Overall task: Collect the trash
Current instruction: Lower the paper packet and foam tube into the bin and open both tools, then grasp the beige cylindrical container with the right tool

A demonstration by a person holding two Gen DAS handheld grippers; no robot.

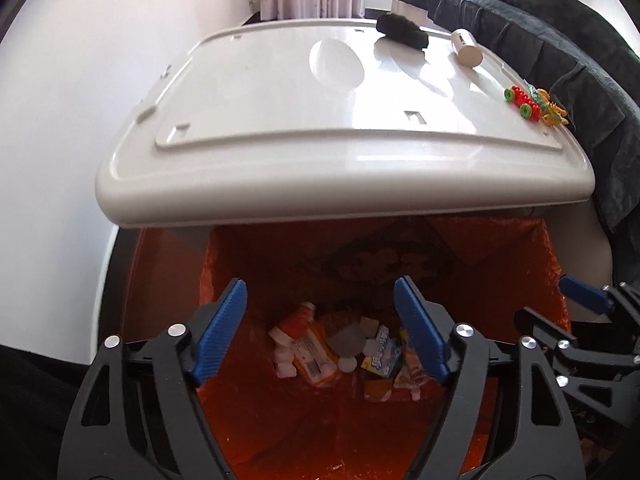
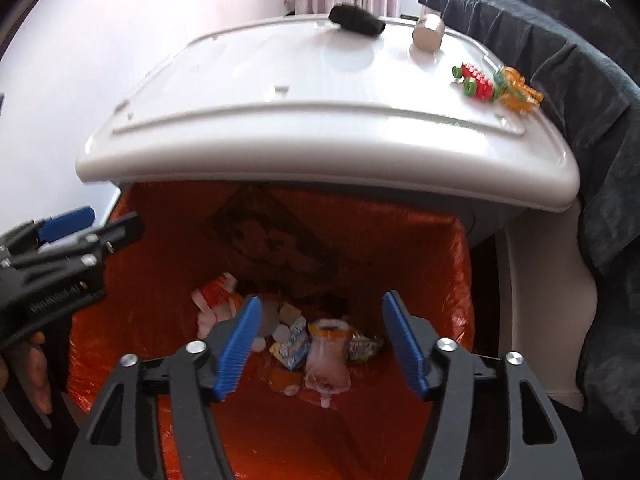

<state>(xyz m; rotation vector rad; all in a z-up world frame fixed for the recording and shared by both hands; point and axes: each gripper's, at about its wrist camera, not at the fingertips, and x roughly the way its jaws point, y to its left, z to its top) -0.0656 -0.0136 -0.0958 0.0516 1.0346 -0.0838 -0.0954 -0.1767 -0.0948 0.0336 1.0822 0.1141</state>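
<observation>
An open bin with an orange liner [image 1: 520,280] [image 2: 440,272] holds a pile of trash [image 1: 320,348] [image 2: 292,344]: an orange-and-white bottle [image 1: 298,322], a blue-and-yellow packet [image 1: 382,354], white scraps and wrappers. A pale pouch [image 2: 326,364] looks blurred above the pile. My left gripper [image 1: 320,284] hangs over the bin's mouth, open, with nothing between its blue pads. My right gripper [image 2: 323,298] is beside it over the same opening, also open and empty. Each view shows the other gripper's fingers [image 1: 584,296] [image 2: 68,220] at its edge.
The white lid [image 1: 320,160] [image 2: 320,140] stands raised behind the opening. On it lie a black fuzzy object [image 1: 402,31], a beige cylinder [image 1: 466,48] and a red-and-green toy [image 1: 524,100]. Dark cloth [image 1: 560,60] drapes at the right. A hand [image 2: 36,376] shows at the left edge.
</observation>
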